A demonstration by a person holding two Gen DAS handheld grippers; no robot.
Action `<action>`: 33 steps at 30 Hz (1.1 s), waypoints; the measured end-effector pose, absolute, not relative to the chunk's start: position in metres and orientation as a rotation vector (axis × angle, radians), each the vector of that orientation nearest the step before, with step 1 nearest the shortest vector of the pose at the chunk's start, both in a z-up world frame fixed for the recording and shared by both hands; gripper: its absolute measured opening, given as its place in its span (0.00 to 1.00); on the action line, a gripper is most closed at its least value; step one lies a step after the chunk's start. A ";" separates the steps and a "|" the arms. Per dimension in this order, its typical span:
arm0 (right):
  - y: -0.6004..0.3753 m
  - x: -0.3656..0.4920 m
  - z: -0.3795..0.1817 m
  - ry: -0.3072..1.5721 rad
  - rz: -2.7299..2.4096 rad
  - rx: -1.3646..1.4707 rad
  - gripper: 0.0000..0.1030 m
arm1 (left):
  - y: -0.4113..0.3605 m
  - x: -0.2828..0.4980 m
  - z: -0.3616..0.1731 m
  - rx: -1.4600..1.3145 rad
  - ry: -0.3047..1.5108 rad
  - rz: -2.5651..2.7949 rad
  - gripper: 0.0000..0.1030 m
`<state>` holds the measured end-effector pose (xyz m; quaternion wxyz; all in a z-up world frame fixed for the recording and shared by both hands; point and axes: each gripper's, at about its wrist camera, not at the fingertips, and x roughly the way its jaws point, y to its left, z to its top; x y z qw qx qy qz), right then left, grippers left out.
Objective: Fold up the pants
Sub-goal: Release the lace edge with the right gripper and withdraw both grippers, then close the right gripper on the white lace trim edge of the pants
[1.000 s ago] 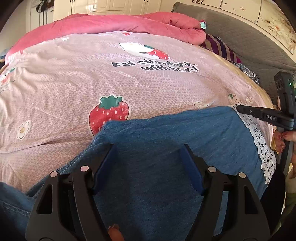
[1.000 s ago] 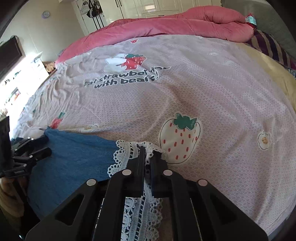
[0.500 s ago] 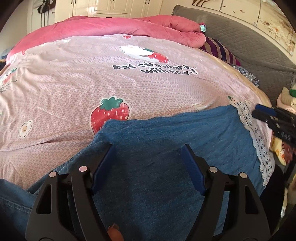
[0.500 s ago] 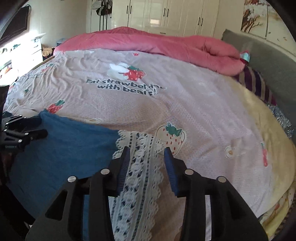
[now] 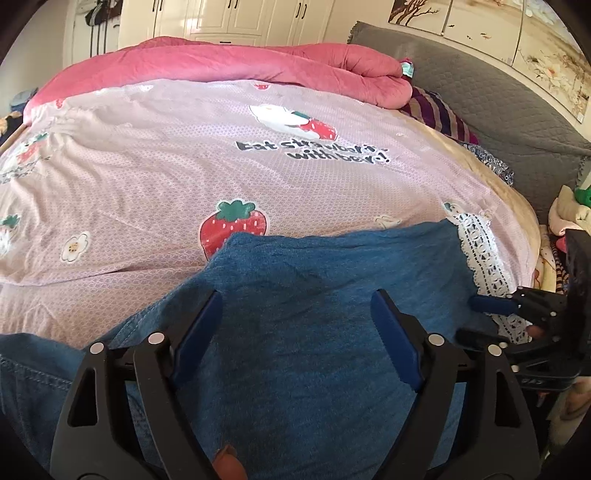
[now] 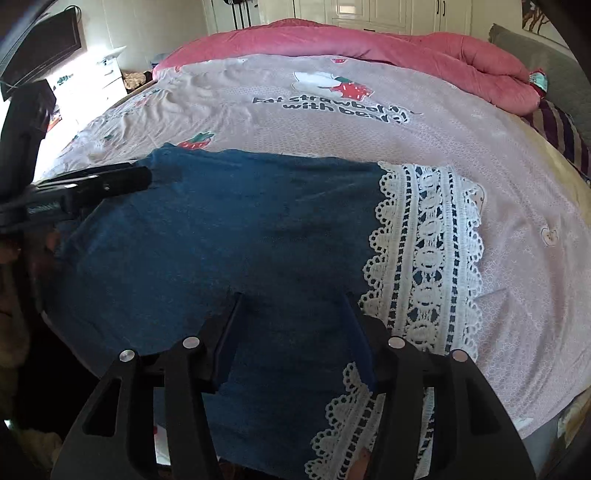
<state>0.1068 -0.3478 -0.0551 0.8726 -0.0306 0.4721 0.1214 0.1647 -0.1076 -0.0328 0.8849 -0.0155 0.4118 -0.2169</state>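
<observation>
The blue denim pants [image 5: 314, 288] lie flat on the pink strawberry bedspread [image 5: 221, 166] near its front edge, with a white lace cuff [image 5: 480, 258] at their right end. They also show in the right wrist view [image 6: 221, 240], with the lace cuff [image 6: 428, 240] on the right. My left gripper [image 5: 295, 321] is open and empty above the denim. My right gripper [image 6: 291, 317] is open and empty above the denim beside the lace. The right gripper also shows at the right of the left wrist view [image 5: 491, 314].
A rolled pink duvet [image 5: 240, 66] lies along the far side of the bed. A grey headboard [image 5: 498, 110] and a striped pillow [image 5: 439, 114] are at the right. White wardrobes [image 5: 240, 22] stand behind. The left gripper's tool [image 6: 74, 188] reaches in from the left.
My right gripper let go of the lace cuff, opened wide and drew back toward the front edge. The pants now lie flat. My left gripper stayed open over the denim.
</observation>
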 end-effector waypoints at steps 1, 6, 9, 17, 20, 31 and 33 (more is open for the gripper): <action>-0.347 0.107 -0.056 0.987 0.254 -0.069 0.51 | -0.107 0.163 -0.031 -0.031 0.853 -0.448 0.74; -0.350 0.106 -0.056 0.983 0.263 -0.029 0.53 | -0.104 0.150 -0.019 -0.031 0.826 -0.435 0.78; -0.351 0.101 -0.046 0.966 0.297 0.007 0.66 | -0.103 0.139 -0.011 -0.021 0.804 -0.422 0.82; -0.363 0.081 -0.007 0.858 0.303 0.016 0.78 | -0.108 0.112 0.001 -0.019 0.789 -0.417 0.89; -0.368 0.075 0.005 0.825 0.287 0.008 0.83 | -0.111 0.101 0.006 -0.014 0.777 -0.412 0.91; -0.401 0.057 0.028 0.755 0.210 0.033 0.90 | -0.128 0.071 0.013 0.020 0.778 -0.423 0.91; -0.408 0.054 0.029 0.748 0.199 0.045 0.91 | -0.138 0.065 0.012 0.038 0.783 -0.440 0.91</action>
